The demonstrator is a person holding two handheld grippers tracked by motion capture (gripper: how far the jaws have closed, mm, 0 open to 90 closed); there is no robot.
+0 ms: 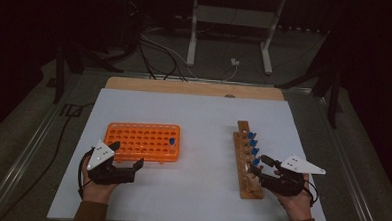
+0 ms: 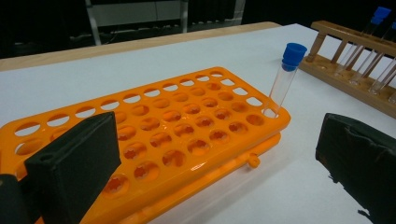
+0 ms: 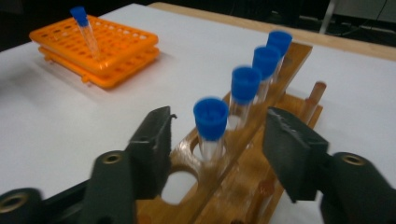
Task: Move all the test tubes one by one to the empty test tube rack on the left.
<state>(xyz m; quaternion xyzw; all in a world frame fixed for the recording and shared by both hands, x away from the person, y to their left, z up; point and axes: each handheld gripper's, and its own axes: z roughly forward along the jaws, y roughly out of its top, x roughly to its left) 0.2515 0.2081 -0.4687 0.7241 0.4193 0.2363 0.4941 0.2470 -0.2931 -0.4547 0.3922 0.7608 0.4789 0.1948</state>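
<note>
**Right hand-held gripper lines up on the nearest blue-capped tube**

Your right hand-held gripper (image 3: 212,149) sits at the near end of the wooden rack (image 1: 245,165), jaws spread on either side of the nearest blue-capped tube (image 3: 211,125) and not yet touching it. There's daylight on both flanks of the cap, so nothing is pinched. Three more capped tubes stand behind it along the same rack, so keep your jaws low and square to avoid clipping the next cap back.

Centre the tube between the pads, then squeeze just below the cap, on the clear barrel, where the grip looks surest. Lift straight up out of the hole; my guess is that a tilt would bind the tube against the wood.

Your left hand-held gripper (image 1: 126,165) rests at the near edge of the orange rack (image 2: 154,140), jaws spread wide, holding nothing. One capped tube (image 2: 286,77) leans in a corner hole at the rack's right end. The orange rack lies well to the left of the wooden rack on the white table (image 1: 202,141). The holes beside that tube look like your target.
</note>
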